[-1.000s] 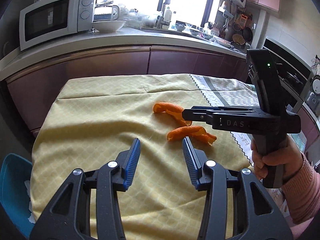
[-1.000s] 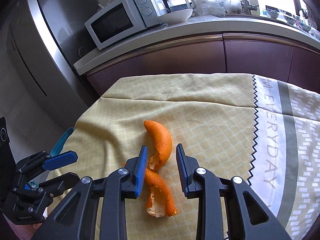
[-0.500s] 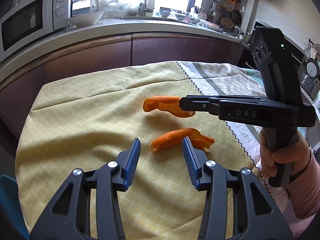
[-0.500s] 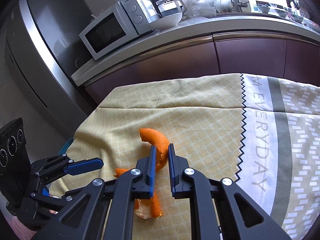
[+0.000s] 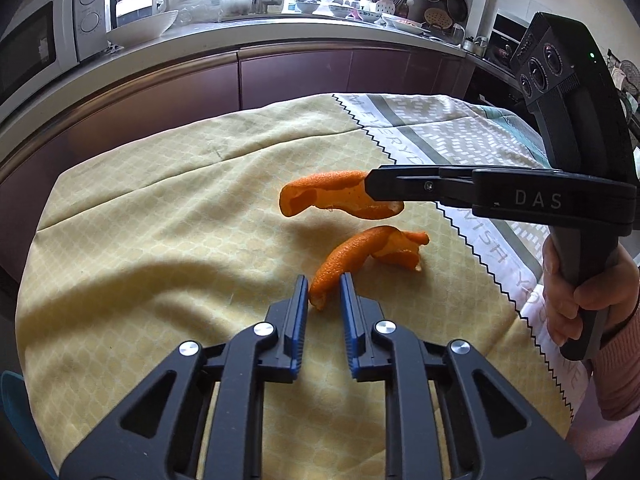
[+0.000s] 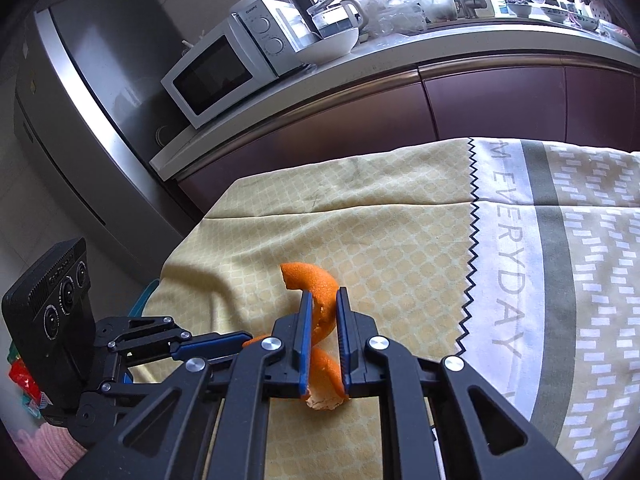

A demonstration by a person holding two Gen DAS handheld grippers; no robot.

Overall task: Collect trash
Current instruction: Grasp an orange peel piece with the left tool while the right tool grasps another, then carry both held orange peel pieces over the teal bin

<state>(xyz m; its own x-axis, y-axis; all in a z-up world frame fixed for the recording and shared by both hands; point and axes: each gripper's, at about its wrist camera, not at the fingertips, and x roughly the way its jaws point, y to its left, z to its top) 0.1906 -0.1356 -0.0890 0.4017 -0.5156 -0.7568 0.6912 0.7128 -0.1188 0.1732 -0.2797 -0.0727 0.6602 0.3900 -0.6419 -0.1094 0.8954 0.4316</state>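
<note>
Two orange peels are in play on the yellow tablecloth [image 5: 160,240]. My right gripper [image 6: 322,300] is shut on the curved peel [image 6: 308,276], which hangs just above the cloth [image 6: 380,240]. In the left wrist view this held peel [image 5: 320,196] casts a shadow under the right gripper [image 5: 370,188]. The second peel [image 5: 360,248] lies on the cloth. Its near end sits between the blue pads of my left gripper [image 5: 323,280], whose jaws are closing and touch it on both sides. The right wrist view shows the left gripper [image 6: 240,342] low on the left, at that peel's tip [image 6: 250,342].
A person's hand [image 5: 580,292] in a pink sleeve holds the right gripper's handle. A teal bin [image 5: 12,400] sits below the table's left edge. Behind the table run dark cabinets and a counter with a microwave [image 6: 216,72]. A steel fridge [image 6: 80,80] stands at the left.
My left gripper moved forward and down to the nearer peel and narrowed its jaws around its end. My right gripper shut on the far peel and raised it off the cloth.
</note>
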